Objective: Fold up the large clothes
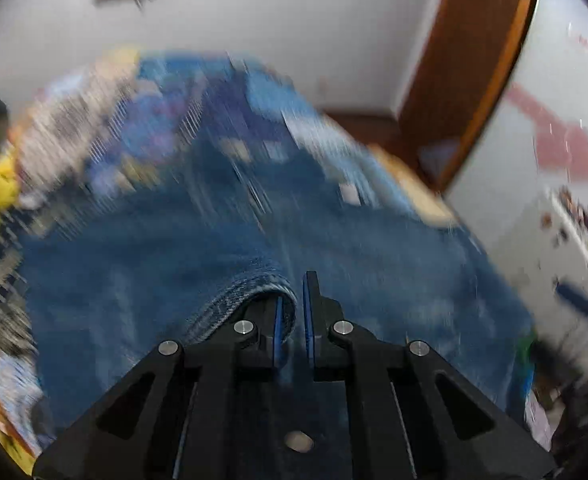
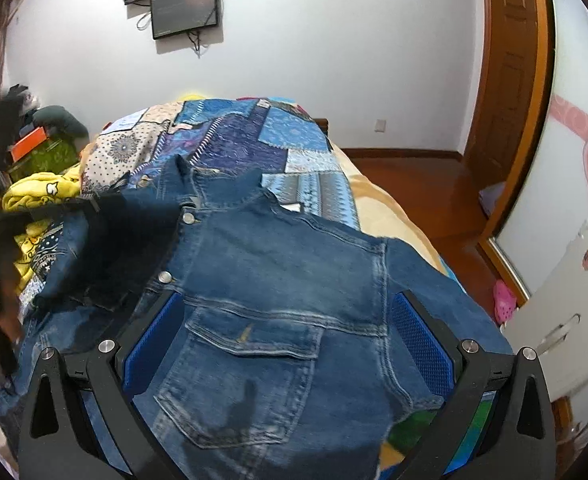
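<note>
Right wrist view shows your denim jacket [image 2: 278, 280] lying front-up and buttoned across the patchwork quilt [image 2: 234, 140] on the bed, collar at the far end, chest pocket near you. Your right tongs [image 2: 290, 344] hover above that pocket with jaws wide apart, holding nothing. Left wrist view is heavily blurred; your left tongs [image 1: 298, 312] are pinched together on a stitched edge of the jacket, probably a cuff or hem. Judging by this, folding has barely begun: one side is being drawn over, the rest remains.
</note>
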A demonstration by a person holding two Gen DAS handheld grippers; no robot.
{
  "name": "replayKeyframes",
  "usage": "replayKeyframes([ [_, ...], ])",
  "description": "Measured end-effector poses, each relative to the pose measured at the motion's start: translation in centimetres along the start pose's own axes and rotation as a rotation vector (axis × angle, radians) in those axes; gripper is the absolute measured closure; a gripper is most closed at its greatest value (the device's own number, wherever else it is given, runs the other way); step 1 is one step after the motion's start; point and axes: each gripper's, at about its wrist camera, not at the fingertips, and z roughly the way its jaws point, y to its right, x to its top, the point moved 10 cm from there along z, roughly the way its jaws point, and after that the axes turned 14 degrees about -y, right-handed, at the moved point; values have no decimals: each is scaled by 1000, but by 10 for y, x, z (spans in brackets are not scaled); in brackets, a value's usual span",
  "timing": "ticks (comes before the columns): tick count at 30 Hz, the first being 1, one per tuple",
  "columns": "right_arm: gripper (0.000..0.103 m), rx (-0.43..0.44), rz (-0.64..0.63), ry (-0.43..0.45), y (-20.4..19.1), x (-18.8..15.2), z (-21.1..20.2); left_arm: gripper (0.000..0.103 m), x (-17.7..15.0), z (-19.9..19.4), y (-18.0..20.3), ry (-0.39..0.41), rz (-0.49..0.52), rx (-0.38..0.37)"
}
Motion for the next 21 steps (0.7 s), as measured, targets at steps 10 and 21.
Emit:
replayKeyframes([
  [10, 0, -11, -17, -21, 3, -10, -4, 65, -61, 39, 30, -191, 124, 42],
  [21, 0, 60, -145, 18, -54, 12, -21, 13, -84, -60, -30, 7, 65, 199],
])
